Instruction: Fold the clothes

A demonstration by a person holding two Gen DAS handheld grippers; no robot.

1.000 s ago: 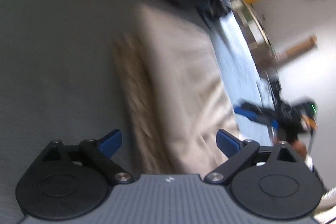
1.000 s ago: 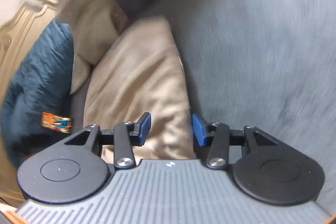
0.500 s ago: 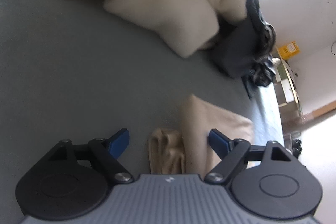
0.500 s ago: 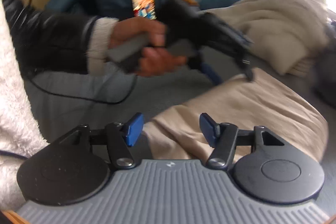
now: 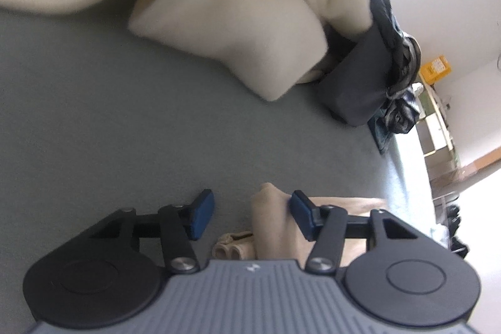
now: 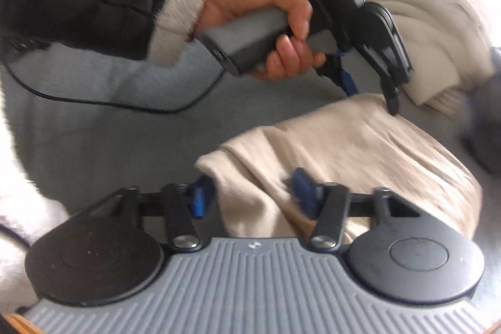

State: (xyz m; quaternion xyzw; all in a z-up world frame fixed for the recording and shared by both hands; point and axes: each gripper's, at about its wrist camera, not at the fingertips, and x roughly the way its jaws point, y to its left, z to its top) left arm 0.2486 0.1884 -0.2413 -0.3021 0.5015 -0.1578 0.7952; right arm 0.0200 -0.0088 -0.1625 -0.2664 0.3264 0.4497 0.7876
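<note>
Garment: as its corners are straddled, the beige garment (image 6: pixel 360 152) is kept flat for folding.
Left gripper (image 5: pixel 249 213): held open.
Right gripper (image 6: pixel 250 193): held open.

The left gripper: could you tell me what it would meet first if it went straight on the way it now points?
Probably the grey bed surface, since the left gripper points along it with open jaws and beige folded garment between them. Farther on lies the cream blanket; depth is unclear.

Since the earlier frames, the left gripper (image 5: pixel 247 213) has advanced to the far corner of the folded beige garment (image 6: pixel 360 152); its jaws have narrowed slightly.
</note>
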